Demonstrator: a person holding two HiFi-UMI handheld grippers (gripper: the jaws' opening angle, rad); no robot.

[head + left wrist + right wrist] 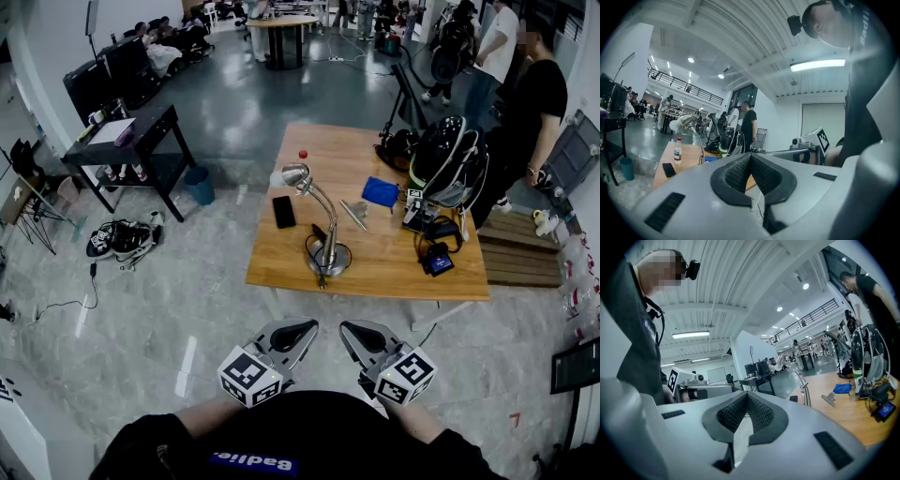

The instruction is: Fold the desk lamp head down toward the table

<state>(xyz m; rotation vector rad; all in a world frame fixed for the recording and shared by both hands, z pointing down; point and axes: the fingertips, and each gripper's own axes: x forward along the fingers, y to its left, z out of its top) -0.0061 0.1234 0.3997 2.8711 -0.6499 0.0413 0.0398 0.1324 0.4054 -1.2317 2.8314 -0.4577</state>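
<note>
Both grippers are idle. The left gripper [292,330] and right gripper [361,334] sit side by side close to the person's body, off the near edge of the counter [394,267]. Jaws on each are fully together, ribbed dark pads [736,176] meeting, nothing between them. The desk lamp [328,242] stands on the near part of the counter, left of centre, well apart from both grippers. Its round base [330,260] lies flat on the wood, and a thin curved neck [322,202] arcs up and far-left to a small dome head [295,174]. All of it reads as bright polished metal. A black phone [283,211] lies flat just left of the neck, and a blue cloth [381,191] sits further right and farther back. Handling guess: the neck looks like a gooseneck, so it should bend but resist and may spring back a little. The base is probably weighted, but a push high on the head gives leverage, so expect it to tip or skate on the smooth wood. The dome is rounded and glossy, a poor surface for pads. I'd take the neck just below the head, where the section is narrow and the ribbing can bite. I'd use the other gripper to pin the base or lower stem. The cord near the base could snag.
</note>
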